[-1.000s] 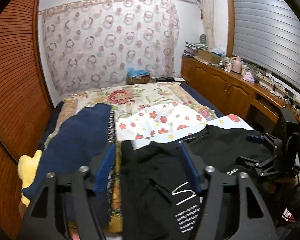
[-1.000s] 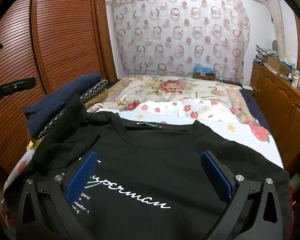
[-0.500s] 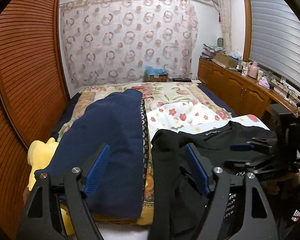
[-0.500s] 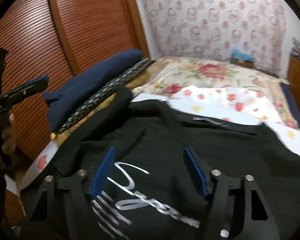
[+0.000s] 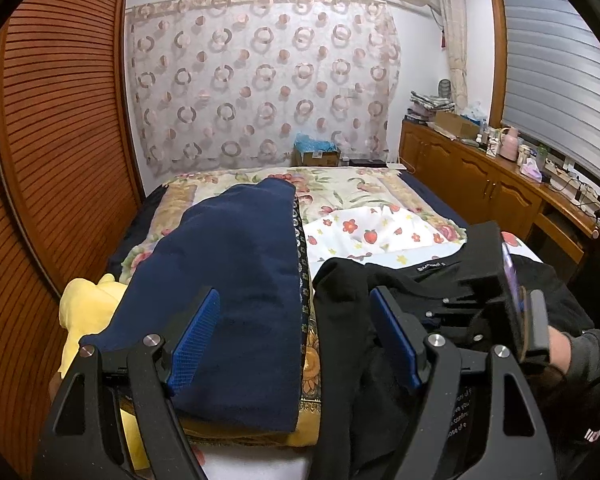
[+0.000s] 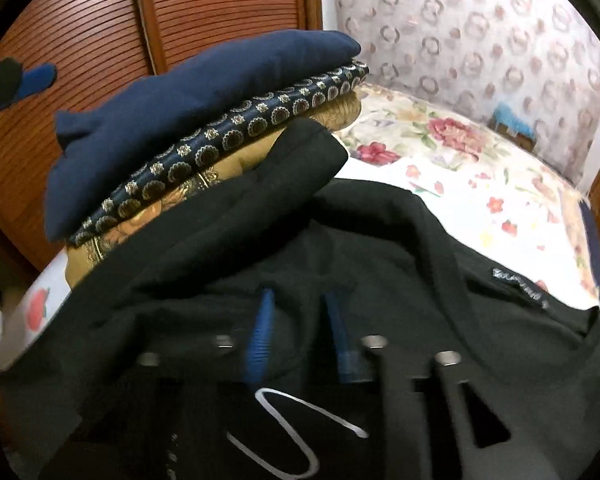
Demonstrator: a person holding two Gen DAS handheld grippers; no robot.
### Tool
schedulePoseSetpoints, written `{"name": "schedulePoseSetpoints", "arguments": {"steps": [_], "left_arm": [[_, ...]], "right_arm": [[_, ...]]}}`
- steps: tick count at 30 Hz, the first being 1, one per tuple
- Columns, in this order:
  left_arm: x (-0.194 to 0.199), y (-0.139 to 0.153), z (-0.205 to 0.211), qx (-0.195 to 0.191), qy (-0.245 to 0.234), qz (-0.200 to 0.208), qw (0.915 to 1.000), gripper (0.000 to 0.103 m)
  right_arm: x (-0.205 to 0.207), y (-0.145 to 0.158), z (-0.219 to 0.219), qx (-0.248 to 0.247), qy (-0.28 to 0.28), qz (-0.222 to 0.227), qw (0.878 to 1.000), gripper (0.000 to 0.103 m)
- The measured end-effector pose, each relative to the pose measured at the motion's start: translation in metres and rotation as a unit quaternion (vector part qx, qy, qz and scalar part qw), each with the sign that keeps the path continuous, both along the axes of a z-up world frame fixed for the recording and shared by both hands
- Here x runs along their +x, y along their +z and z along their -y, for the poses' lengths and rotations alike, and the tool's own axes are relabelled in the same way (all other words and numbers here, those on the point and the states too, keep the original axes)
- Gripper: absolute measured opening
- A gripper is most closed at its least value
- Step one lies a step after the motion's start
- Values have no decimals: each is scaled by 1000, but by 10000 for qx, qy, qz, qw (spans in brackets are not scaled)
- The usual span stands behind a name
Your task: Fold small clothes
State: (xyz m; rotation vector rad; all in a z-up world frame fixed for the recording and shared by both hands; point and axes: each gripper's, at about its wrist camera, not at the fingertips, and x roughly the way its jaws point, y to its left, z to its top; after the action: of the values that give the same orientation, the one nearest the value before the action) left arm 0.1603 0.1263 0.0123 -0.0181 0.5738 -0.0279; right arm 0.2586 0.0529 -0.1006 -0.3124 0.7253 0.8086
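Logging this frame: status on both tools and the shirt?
Left tool open, empty. Right tool narrowed on black T-shirt, grip unclear. Folded stack crowds its sleeve.

ringed curtain (image 5: 260, 92), wooden cabinets (image 5: 480, 184), yellow plush (image 5: 84, 300)
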Motion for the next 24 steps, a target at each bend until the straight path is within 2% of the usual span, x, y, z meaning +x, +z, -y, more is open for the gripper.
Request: {"name": "schedulePoseSetpoints", "arguments": {"steps": [5, 7, 12, 13, 14, 15, 17, 18, 21, 24], "left_arm": [[2, 0, 0, -12, -22, 18, 10000, 78], [5, -1, 3, 3, -60, 6, 10000, 78], [21, -4, 15, -24, -229, -111, 9997, 78], [23, -4, 18, -26, -281, -137, 9995, 78], [27, -5, 23, -36, -381, -170, 9991, 77], [30, -7, 26, -34, -436, -196, 9989, 71], [37, -11, 35, -2, -582, -313, 9978, 62], [41, -13, 40, -1, -680, -380, 9970, 58], [57, -22, 54, 46, -831, -628, 9946, 54], [76, -35, 64, 231, -824, -900, 9923, 53]], "right_arm": [[-3, 16, 50, 456, -345, 18, 9984, 5], [-8, 22, 62, 542, -438, 164, 9974, 5], [-24, 28, 81, 679, -552, 197, 9960, 5], [-30, 28, 86, 669, -547, 159, 9961, 8], [-32, 27, 91, 583, -561, 116, 9967, 17], [-33, 24, 92, 482, -646, 135, 9967, 27], [-33, 23, 96, 435, -722, 140, 9963, 42], [-34, 21, 103, 459, -745, 103, 9961, 45], [-35, 21, 120, 386, -977, 133, 9944, 55], [-34, 20, 142, 319, -1275, 163, 9912, 55]]}}
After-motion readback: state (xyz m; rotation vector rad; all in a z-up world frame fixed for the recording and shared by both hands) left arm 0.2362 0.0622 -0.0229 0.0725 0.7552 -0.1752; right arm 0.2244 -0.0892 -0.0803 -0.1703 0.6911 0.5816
